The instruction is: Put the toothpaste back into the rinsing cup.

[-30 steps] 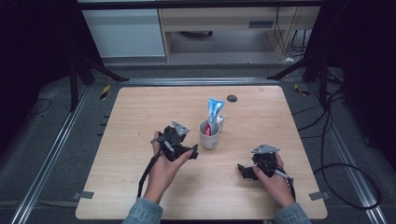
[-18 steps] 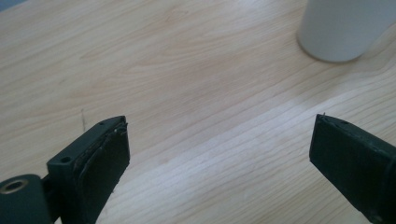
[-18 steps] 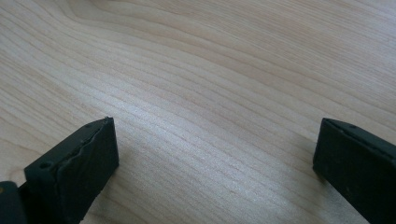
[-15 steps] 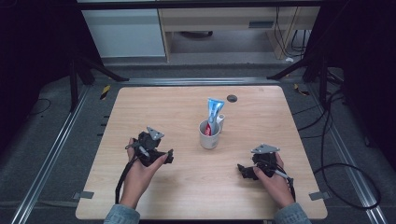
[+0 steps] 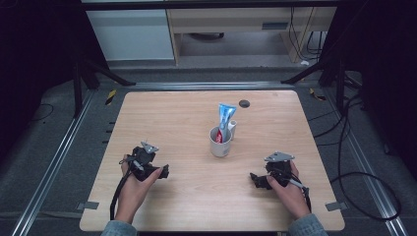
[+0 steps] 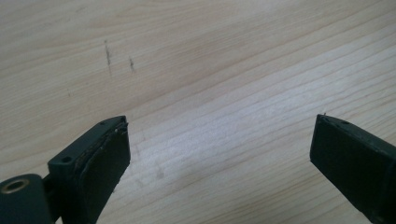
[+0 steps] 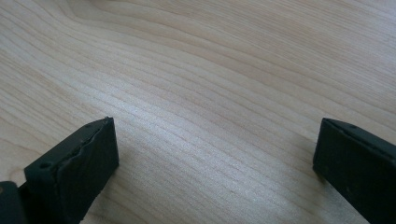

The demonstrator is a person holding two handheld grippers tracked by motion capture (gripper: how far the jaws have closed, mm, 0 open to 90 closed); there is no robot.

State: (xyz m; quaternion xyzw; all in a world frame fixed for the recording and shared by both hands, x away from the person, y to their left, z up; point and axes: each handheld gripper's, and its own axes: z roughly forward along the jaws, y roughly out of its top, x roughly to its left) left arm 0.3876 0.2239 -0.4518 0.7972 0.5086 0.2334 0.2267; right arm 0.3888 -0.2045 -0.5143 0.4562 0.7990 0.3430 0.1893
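A white ceramic mug (image 5: 220, 142) stands upright near the middle of the pale wooden table (image 5: 162, 113), with a blue and white toothpaste tube (image 5: 225, 120) leaning out of it, flat crimped end up, and the cap end hidden down in the mug. A small white object sits just beyond the mug on its far right; what it is cannot be made out. A small dark round spot (image 5: 244, 103) lies farther off toward the far edge.

The left gripper (image 5: 164, 171) rests low over the near left of the table, well apart from the mug, its jaws spread wide over bare wood in the left gripper view (image 6: 219, 149). The right gripper (image 5: 254, 180) sits at the near right, also well apart from the mug, jaws just as wide and empty in the right gripper view (image 7: 215, 154).

The tube is likely light and soft, a plastic skin that dents under pressure, smooth enough to slip; the stiffer crimped top looks like the best place to pinch, across its flat faces. The mug is probably heavier, rigid and breakable, glazed and slick; its rim wall would suit a grip, one jaw inside, one outside. Pulling the tube could tip the mug unless it is steadied.
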